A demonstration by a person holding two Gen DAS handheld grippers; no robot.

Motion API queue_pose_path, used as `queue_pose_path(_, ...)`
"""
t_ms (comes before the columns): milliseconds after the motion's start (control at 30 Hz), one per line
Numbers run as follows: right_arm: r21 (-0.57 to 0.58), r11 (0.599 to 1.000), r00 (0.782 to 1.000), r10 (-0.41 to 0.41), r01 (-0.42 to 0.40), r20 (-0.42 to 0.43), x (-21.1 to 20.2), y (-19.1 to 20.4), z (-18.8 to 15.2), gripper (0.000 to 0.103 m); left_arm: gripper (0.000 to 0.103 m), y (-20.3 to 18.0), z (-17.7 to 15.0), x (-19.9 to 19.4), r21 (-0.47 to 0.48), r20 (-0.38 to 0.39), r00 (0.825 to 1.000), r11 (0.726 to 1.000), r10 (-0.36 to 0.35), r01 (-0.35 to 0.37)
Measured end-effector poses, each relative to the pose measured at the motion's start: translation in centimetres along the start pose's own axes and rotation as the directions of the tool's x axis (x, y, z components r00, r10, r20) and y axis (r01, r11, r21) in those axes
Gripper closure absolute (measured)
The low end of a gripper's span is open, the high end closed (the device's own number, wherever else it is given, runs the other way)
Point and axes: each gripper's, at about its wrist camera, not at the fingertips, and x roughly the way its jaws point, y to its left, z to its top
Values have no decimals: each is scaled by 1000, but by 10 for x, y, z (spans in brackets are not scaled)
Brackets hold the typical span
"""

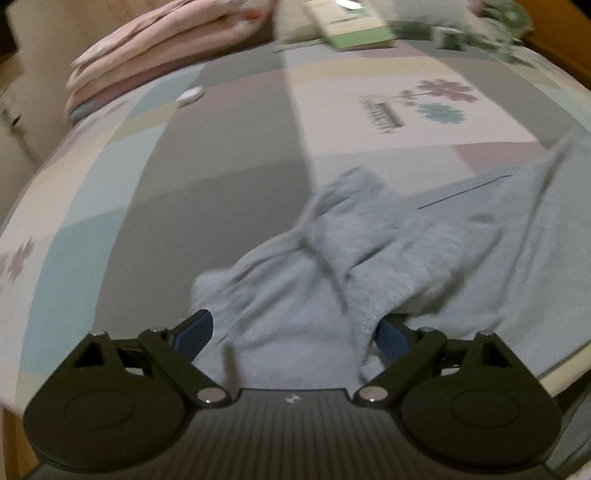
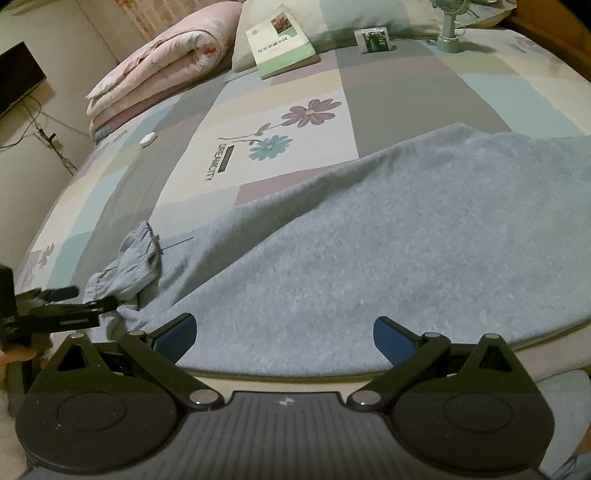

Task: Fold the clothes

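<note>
Left wrist view, blurred: left gripper spread wide, bunched sleeve of the light blue sweater lying between its fingers, nothing pinched. Patchwork bedsheet fills the frame; pink quilt upper left. Right wrist view: right gripper also wide open, empty, at the bed's near edge over the flat sweater body. Book top centre, small fan upper right.

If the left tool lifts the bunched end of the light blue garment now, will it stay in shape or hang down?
The light blue garment probably hangs limp: its bunched end already lies in soft folds. The fleecy surface should grip the left tool rather than slip. Most of it is spread across the bed, so it would likely drag.
</note>
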Motion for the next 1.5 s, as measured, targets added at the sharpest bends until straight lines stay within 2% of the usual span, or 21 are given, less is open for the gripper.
queue_pose_path(200,-22,1000,1000,-2,2,-7,2,9,-1,0,10,21,-17,-8,-75,-16,999,997,-32,31)
queue_pose_path(333,-45,999,1000,-4,3,-16,3,16,-2,0,10,8,-8,-22,-30,39,994,994,-102,103)
queue_pose_path(433,-55,998,1000,0,-1,-27,4,19,-3,0,10,-8,4,-28,15,73,983,985,-170,170)
queue_pose_path(500,-57,998,999,3,-5,-39,6,20,-4,0,10,-20,11,-24,40,65,981,982,-184,182)
queue_pose_path(767,-56,998,998,-4,0,-62,12,18,-5,0,10,-66,33,-4,175,34,982,968,-186,178)
queue_pose_path(900,-53,999,996,-10,5,-84,17,14,-6,0,10,-79,40,13,211,-17,990,968,-139,139)
queue_pose_path(1033,-52,999,997,-12,8,-81,16,12,-6,0,10,-77,38,24,241,-39,998,969,-38,47)
queue_pose_path(1300,-46,999,997,-7,3,-81,16,10,-6,0,10,-28,27,19,86,-69,992,990,-109,114)
queue_pose_path(1500,-46,999,997,-6,2,-78,15,10,-6,0,10,9,17,17,-43,-74,981,983,-180,177)
